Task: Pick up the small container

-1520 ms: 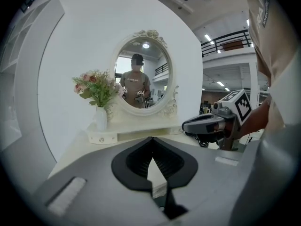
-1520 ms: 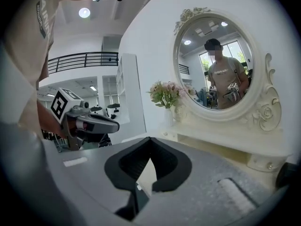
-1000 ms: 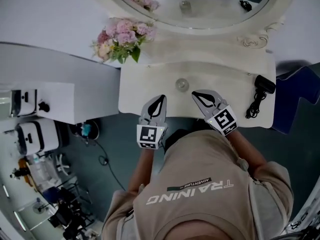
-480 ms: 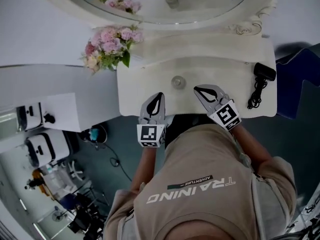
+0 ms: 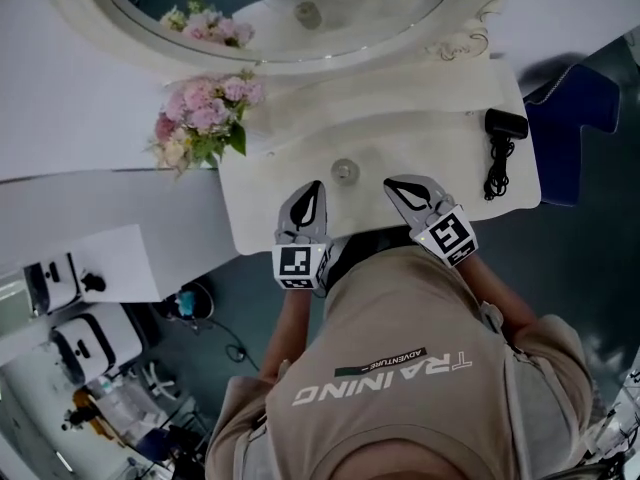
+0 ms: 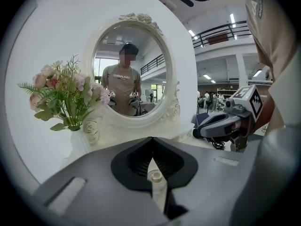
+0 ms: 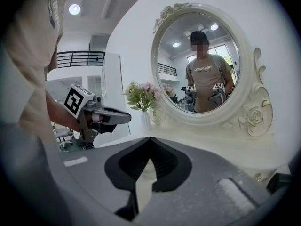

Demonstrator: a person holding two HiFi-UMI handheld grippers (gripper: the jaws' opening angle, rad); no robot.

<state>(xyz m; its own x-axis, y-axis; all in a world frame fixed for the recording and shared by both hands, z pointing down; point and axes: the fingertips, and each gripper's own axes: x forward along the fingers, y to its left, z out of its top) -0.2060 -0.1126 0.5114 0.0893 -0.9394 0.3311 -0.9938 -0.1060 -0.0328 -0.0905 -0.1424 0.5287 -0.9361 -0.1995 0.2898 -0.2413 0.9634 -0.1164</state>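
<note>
The small container (image 5: pixel 345 171), a clear little jar with a round lid, stands on the white dressing table (image 5: pixel 440 138) near its front edge. My left gripper (image 5: pixel 317 185) is shut and empty, its tip just left of and nearer than the jar. In the left gripper view the jar (image 6: pixel 155 176) shows through the slit below the closed tips of that gripper (image 6: pixel 151 139). My right gripper (image 5: pixel 389 183) is also shut and empty, a little to the jar's right. Its tips (image 7: pixel 150 138) meet over the bare tabletop.
A vase of pink flowers (image 5: pixel 200 118) stands at the table's left back corner. An oval mirror (image 5: pixel 290 18) rises behind the table. A black device with a coiled cord (image 5: pixel 500 138) lies at the right end. A dark blue seat (image 5: pixel 565 128) stands past that end.
The head view has swung, so the table sits further left and higher. My left gripper has edged closer to the jar. Both grippers stay shut.
</note>
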